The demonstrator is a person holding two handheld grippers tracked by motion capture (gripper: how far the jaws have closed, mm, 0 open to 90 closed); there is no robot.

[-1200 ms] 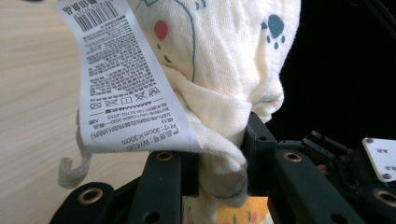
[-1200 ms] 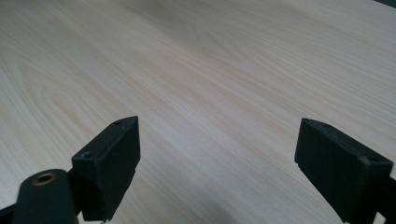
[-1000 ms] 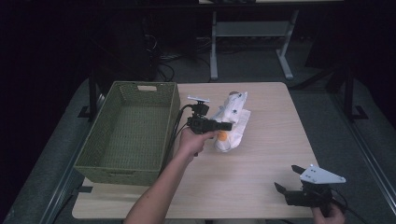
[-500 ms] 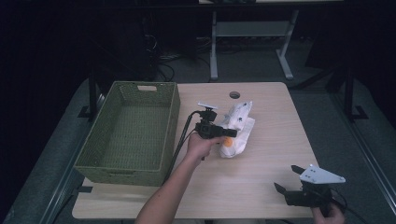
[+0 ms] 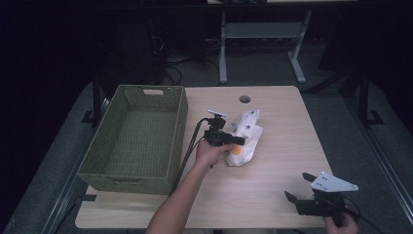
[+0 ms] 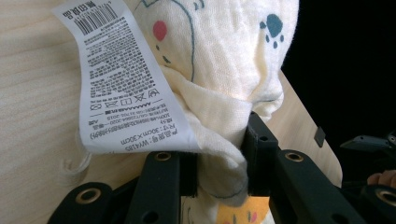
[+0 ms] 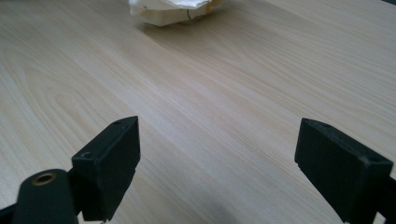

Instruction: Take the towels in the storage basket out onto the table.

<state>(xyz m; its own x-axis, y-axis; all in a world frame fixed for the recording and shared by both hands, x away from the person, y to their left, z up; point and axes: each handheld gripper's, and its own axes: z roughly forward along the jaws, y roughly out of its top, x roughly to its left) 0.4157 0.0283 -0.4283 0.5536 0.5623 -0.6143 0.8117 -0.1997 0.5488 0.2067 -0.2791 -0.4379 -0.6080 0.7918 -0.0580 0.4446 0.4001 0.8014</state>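
Note:
A cream cloth point(image 5: 246, 137) with small printed animals lies bunched in the middle of the wooden table point(image 5: 282, 161). My left gripper point(image 5: 230, 141) is at the cloth's left side, shut on a fold of it. In the left gripper view the two black jaws pinch the cloth point(image 6: 219, 70) between them at the left gripper point(image 6: 219, 140), and a white care label point(image 6: 121, 79) hangs off the fabric. My right gripper point(image 5: 297, 186) rests at the table's near right corner, open, with nothing between its jaws. Past the right gripper point(image 7: 219, 149) the cloth point(image 7: 173, 11) lies far off on the tabletop.
A green woven basket point(image 5: 179, 127) stands empty on the left part of the table, right beside my left hand. A round cable hole point(image 5: 244, 99) sits near the far edge. The other gripper point(image 6: 369, 144) shows at the right edge of the left gripper view.
My left gripper has come down and nearer with the cloth in its jaws, and the cloth now sits more bunched and closer. The right gripper has stayed put.

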